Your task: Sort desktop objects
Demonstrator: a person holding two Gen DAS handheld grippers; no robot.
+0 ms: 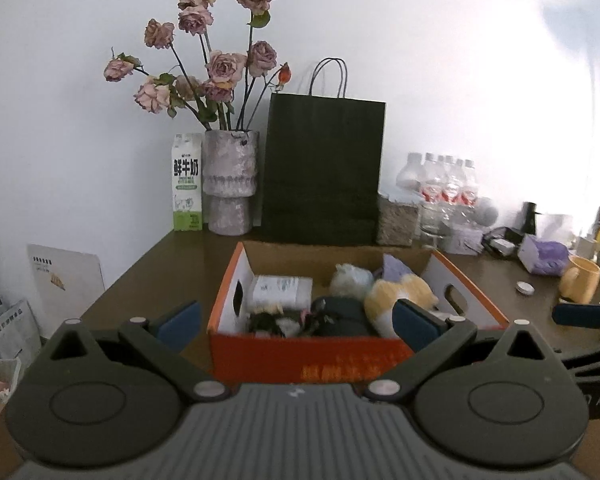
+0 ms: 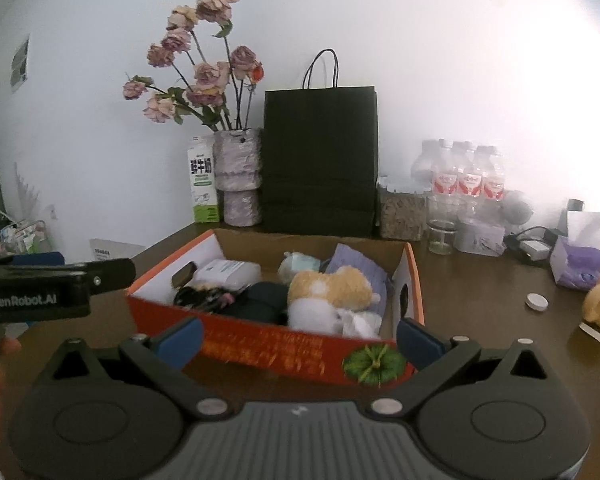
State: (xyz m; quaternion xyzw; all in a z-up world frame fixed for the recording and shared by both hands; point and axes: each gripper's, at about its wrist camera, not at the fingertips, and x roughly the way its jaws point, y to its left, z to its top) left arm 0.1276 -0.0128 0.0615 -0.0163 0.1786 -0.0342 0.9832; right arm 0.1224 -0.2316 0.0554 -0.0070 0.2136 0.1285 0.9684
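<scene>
The left gripper [image 1: 298, 322] is spread wide and holds nothing; the right gripper [image 2: 300, 338] is likewise spread wide and empty; both hover just before the orange box [image 2: 260, 346] on the brown desk [image 2: 480, 304], which holds a plush toy [image 2: 328, 290] among other items.

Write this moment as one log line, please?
left gripper: open, empty | right gripper: open, empty | orange box: full, on table | phase: approach

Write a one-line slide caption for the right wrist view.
Open right gripper faces orange box of plush toys on desk.
</scene>
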